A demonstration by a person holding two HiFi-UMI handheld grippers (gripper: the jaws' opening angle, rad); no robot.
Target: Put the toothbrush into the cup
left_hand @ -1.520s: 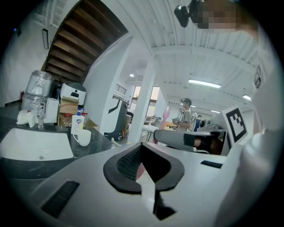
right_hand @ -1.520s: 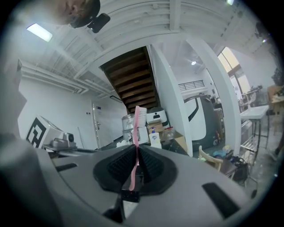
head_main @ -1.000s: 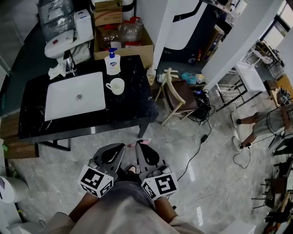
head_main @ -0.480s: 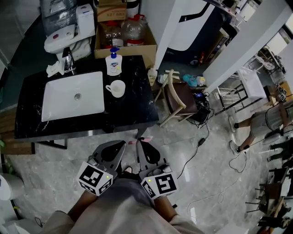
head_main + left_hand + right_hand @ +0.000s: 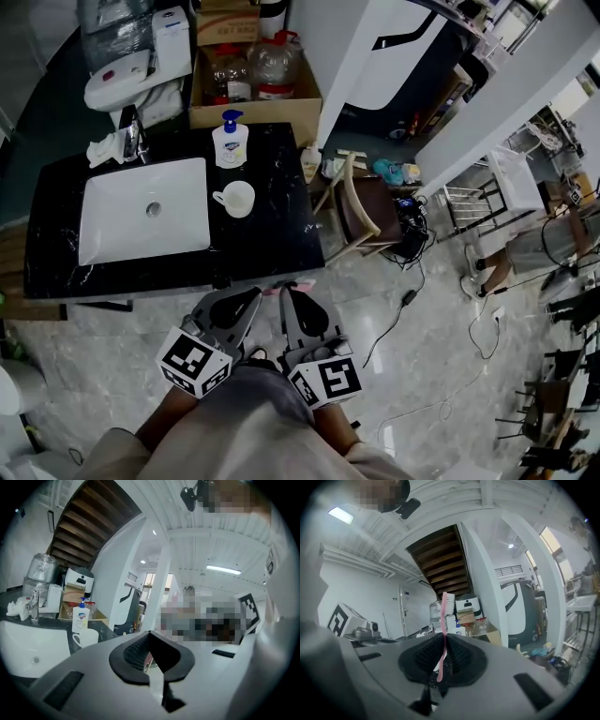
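Observation:
A white cup stands on the black counter, just right of the white sink; the left gripper view also shows the cup. In the right gripper view a pink toothbrush stands upright, bristles on top, with my right gripper shut on its handle. Both grippers are held low and close to my body, short of the counter's front edge: the right gripper and the left gripper. The left gripper is shut with nothing in it.
A soap pump bottle stands behind the cup, and a faucet behind the sink. A wooden chair sits right of the counter. A cardboard box with bottles is behind it. Cables lie on the tiled floor.
The counter has drawn nearer to me and to the grippers, its front edge now close to the jaw tips. Both grippers keep the same pose, the toothbrush still held.

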